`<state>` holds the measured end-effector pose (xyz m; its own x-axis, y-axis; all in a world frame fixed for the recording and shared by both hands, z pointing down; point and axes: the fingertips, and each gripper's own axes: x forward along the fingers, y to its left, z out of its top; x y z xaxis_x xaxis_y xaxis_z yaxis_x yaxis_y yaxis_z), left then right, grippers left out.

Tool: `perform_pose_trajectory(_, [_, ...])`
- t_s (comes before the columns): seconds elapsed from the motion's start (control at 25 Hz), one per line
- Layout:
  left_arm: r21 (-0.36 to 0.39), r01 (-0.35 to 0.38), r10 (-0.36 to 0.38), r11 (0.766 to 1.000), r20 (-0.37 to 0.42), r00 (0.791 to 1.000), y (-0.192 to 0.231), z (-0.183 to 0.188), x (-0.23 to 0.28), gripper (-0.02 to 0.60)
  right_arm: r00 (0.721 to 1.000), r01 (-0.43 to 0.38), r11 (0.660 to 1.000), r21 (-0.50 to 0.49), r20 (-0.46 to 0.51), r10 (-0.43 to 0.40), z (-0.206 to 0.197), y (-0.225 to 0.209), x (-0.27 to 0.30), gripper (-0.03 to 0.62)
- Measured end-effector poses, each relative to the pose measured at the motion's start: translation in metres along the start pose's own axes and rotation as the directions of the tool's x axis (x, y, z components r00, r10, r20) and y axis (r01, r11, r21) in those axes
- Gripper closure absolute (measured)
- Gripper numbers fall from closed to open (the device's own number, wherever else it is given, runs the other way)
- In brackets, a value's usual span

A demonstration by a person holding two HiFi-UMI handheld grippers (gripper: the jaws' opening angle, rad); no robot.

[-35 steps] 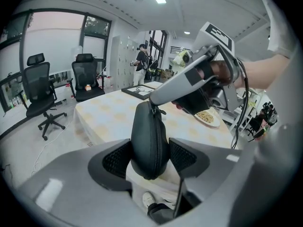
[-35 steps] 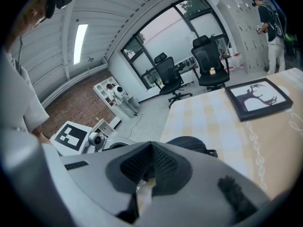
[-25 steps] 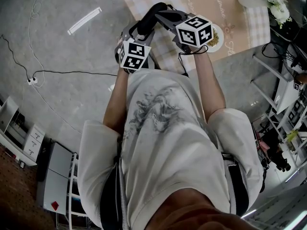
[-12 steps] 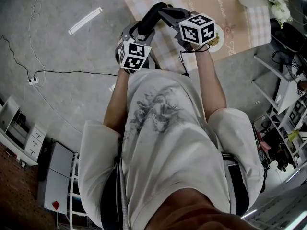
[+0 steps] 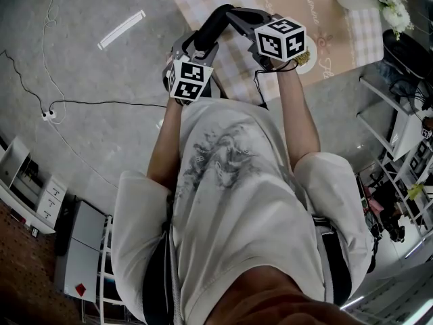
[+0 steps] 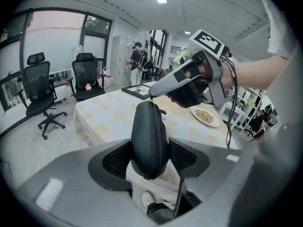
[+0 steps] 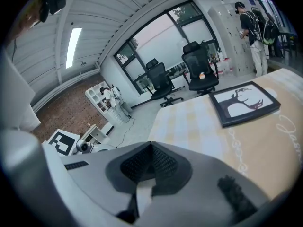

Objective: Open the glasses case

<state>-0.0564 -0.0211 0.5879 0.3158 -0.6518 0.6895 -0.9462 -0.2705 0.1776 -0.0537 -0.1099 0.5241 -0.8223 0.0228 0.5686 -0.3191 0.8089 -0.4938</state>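
My left gripper [image 6: 149, 157] is shut on a black zipped glasses case [image 6: 149, 138], held upright between its pads above the table's near edge. The zip seam runs up the middle of the case and looks closed. In the left gripper view my right gripper [image 6: 151, 94] comes in from the upper right with its jaws shut. Its tips meet the top of the case, pinching a thin dark zipper pull. The right gripper view shows the same gripper [image 7: 151, 150] with its pads together. From the head view the case [image 5: 213, 24] arches between both grippers.
A table with a checked cloth [image 6: 106, 115] lies under the case. It carries a plate of food [image 6: 205, 115] and a framed deer picture [image 7: 244, 103]. Office chairs [image 6: 40, 93] stand at the left, and a person [image 6: 137, 60] stands at the back.
My right gripper has shifted slightly to the right and up in the head view. My left gripper and the case have stayed put.
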Motion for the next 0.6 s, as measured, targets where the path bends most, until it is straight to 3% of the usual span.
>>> perform_pose_trajectory(0.6, [-0.007,0.002,-0.002,1.0,0.0,1.0,0.0,-0.001,0.0,0.318,0.999,0.035,0.999,0.003,0.009,-0.035,0.005,-0.017,-0.001,0.577])
